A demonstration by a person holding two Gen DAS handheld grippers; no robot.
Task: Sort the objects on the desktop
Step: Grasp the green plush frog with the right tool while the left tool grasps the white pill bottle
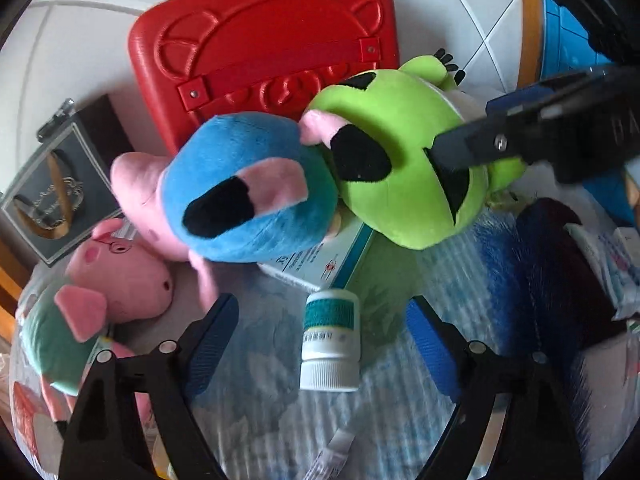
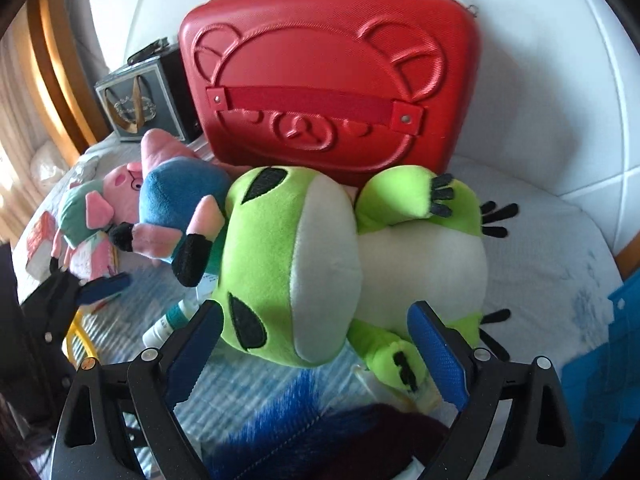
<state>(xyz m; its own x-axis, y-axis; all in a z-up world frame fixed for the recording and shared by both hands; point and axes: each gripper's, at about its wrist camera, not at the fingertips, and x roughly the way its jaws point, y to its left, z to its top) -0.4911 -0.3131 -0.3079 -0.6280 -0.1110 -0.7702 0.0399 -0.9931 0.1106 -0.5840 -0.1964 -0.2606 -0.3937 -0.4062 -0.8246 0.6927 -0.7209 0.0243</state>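
Note:
A green frog plush (image 2: 296,264) lies on the bed in front of a red hard case (image 2: 332,76). My right gripper (image 2: 316,348) is open, its blue pads on either side of the frog's near part without closing on it; it shows in the left wrist view (image 1: 472,144) pressed at the frog (image 1: 404,168). A pig plush in a blue top (image 1: 248,204) lies left of the frog. My left gripper (image 1: 322,344) is open around a white medicine bottle with a green label (image 1: 330,340). A medicine box (image 1: 320,264) lies under the plushes.
A second pig plush in green (image 1: 100,292) lies at the left. A dark gift box (image 1: 52,196) stands left of the red case (image 1: 264,48). A dark blue furry item (image 1: 552,280) lies right, with packets (image 1: 612,264) beyond. A blue bin (image 2: 616,364) is far right.

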